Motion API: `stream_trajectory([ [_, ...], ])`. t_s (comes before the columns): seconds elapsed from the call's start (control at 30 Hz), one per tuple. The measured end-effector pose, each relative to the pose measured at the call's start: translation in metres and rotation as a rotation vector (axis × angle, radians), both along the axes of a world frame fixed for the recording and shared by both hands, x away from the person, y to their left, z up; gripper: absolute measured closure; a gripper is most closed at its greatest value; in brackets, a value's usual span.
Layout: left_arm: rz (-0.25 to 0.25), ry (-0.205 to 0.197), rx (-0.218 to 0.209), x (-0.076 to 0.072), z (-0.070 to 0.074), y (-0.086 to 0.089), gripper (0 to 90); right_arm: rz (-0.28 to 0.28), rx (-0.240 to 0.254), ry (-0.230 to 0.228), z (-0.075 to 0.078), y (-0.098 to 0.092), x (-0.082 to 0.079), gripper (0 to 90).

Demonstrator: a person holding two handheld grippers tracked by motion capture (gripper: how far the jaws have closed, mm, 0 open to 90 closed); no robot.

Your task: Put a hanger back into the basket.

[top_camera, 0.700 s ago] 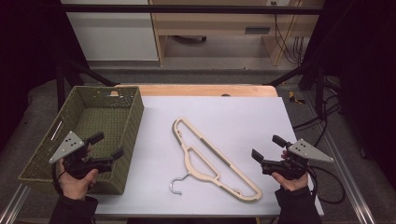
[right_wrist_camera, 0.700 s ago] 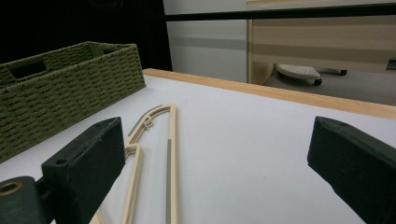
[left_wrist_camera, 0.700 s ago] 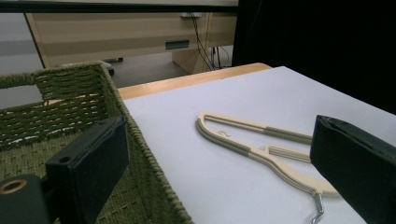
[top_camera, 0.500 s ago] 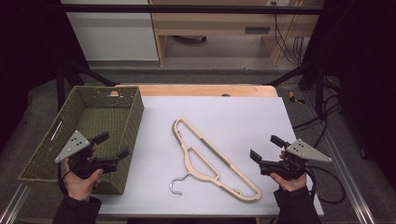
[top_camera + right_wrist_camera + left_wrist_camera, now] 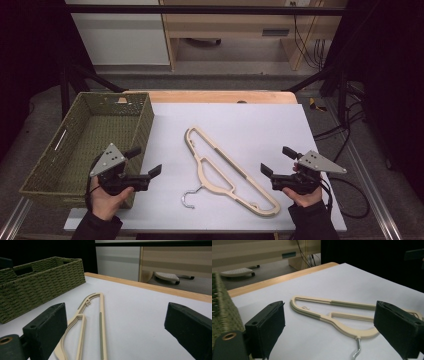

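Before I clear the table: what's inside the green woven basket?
The basket looks empty: its woven floor shows bare in the high view. The corner under the near wall is hidden by the left hand-held gripper.

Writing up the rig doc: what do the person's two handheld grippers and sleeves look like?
Both the left gripper and the right gripper have black bodies with two blocky black jaws and a grey three-cornered plate on top. In the gripper views the jaw blocks show flat dark pads and a round hole at the base. A black cable trails from the right one. The sleeves are dark.
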State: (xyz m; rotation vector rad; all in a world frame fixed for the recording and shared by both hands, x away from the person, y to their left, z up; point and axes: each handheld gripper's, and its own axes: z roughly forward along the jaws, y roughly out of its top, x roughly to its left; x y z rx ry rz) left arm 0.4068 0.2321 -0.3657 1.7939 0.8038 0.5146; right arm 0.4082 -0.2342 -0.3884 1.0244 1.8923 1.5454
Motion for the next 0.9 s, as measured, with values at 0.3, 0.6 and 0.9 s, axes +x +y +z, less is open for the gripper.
stream_trajectory([
  [0.3,-0.069,0.079,0.075,0.005,-0.021,-0.034,14.7,0.023,-0.015,0.011,-0.004,0.008,0.000,4.9],
  [0.6,-0.132,0.163,0.151,0.011,-0.044,-0.065,21.1,0.033,-0.026,0.029,-0.008,0.016,-0.002,4.9],
  [0.9,-0.172,0.245,0.247,0.016,-0.071,-0.092,35.5,0.057,-0.042,0.061,-0.015,0.027,-0.002,5.3],
])
